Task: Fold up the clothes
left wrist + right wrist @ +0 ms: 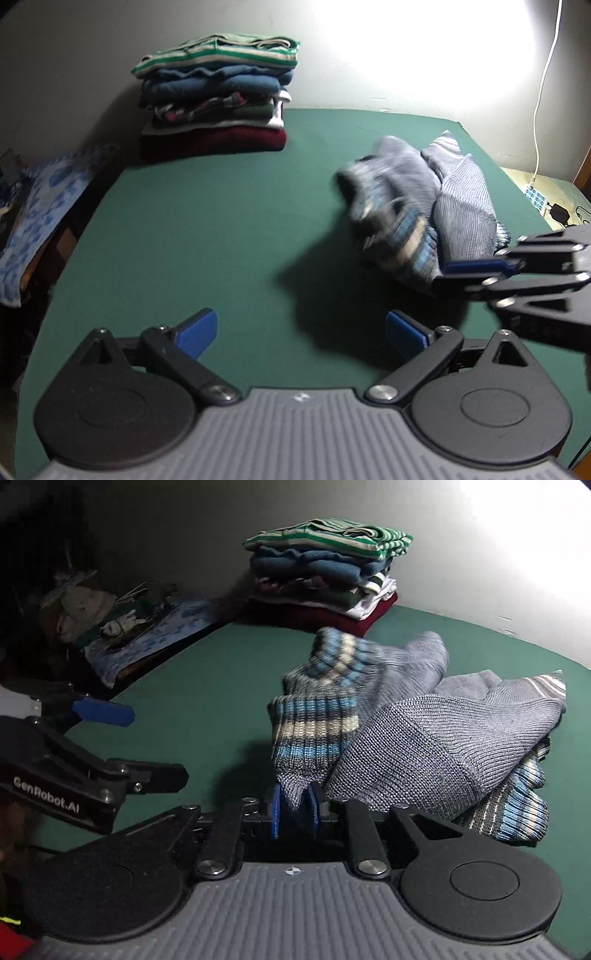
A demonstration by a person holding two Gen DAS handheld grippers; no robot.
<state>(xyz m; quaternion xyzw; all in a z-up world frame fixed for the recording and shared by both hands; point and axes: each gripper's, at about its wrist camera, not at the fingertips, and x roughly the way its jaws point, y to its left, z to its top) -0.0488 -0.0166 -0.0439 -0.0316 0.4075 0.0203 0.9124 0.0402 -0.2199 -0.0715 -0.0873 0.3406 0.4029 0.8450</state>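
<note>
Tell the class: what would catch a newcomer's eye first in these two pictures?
The right gripper pinching a grey knit sweater with blue striped cuffs, lifted in a heap on the green table. Behind it, by the wall, stands a neat stack of folded clothes. The left gripper is open and empty.

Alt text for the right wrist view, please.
The right gripper pinches a corner of a crumpled grey knit sweater with blue and cream striped cuffs, lifting it off the green table. A stack of folded clothes sits behind.
</note>
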